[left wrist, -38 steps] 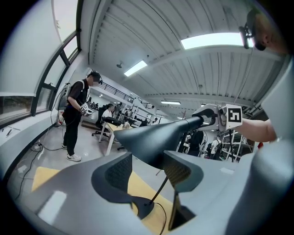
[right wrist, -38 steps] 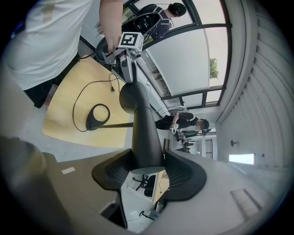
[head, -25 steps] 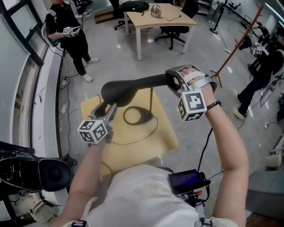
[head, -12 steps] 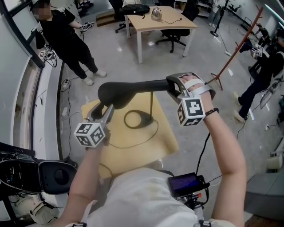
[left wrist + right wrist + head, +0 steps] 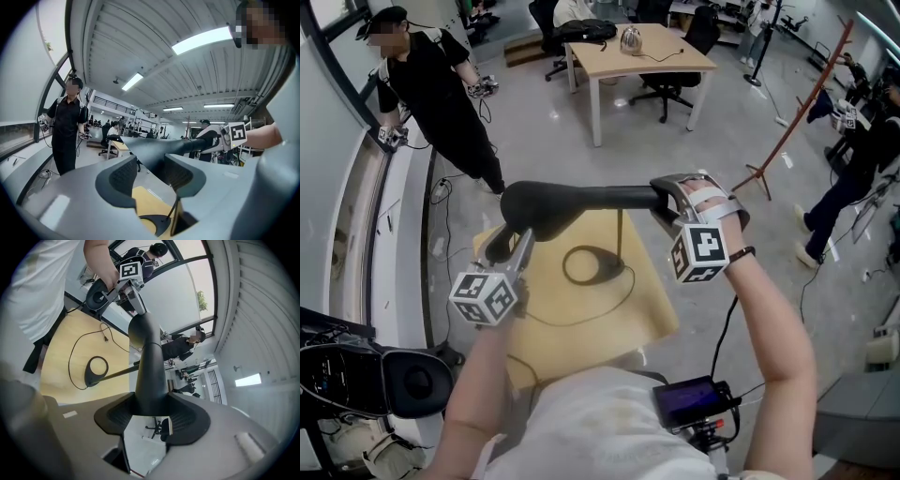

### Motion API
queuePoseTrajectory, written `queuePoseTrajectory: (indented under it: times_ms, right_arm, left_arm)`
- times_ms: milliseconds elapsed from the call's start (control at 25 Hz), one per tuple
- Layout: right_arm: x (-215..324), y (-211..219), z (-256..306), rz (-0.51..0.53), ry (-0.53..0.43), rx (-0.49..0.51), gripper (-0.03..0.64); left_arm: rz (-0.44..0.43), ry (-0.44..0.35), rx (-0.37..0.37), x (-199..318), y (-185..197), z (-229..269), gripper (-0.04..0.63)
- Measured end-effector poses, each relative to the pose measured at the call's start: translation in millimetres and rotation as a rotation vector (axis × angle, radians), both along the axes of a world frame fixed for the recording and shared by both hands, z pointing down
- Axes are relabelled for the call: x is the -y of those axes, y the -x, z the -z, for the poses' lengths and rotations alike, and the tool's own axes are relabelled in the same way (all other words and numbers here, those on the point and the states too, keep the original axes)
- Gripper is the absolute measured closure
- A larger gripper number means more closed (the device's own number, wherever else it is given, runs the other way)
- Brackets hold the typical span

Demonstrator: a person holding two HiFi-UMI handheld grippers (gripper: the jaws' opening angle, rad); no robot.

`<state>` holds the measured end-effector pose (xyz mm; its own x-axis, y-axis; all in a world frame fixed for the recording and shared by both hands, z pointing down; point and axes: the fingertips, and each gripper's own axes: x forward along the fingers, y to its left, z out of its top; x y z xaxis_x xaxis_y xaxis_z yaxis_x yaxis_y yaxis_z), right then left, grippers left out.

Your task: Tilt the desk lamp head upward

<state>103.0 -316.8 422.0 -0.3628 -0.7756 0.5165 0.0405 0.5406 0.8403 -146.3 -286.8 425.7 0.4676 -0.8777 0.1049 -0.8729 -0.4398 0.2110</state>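
Observation:
A black desk lamp stands on a small yellow table (image 5: 647, 300), with its ring base (image 5: 591, 265) and thin stem (image 5: 621, 230) under the long lamp head (image 5: 572, 199). My right gripper (image 5: 661, 195) is shut on the narrow end of the head, both pads pressed on it (image 5: 150, 416). My left gripper (image 5: 508, 242) reaches up under the wide end. Its jaws are closing with the lamp head's tip (image 5: 154, 150) between them, and a gap still shows at the left pad (image 5: 123, 176).
A person in black (image 5: 441, 94) stands at the far left by the window wall. A wooden desk (image 5: 628, 47) with office chairs is behind, and a coat stand (image 5: 797, 103) and another person (image 5: 862, 141) are at the right. The lamp's cable (image 5: 581, 298) loops over the yellow table.
Both grippers and the lamp head have shifted a little left, and the narrow end sits lower in the view. The person in black has walked nearer.

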Motion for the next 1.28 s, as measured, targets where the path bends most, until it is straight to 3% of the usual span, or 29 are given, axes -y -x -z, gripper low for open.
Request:
queuePoseTrajectory:
  times_ms: [1280]
  right_arm:
    - [0, -5, -26, -0.077, 0.044, 0.245, 0.383]
  left_arm:
    - [0.024, -0.102, 0.045, 2, -10, 61, 0.443]
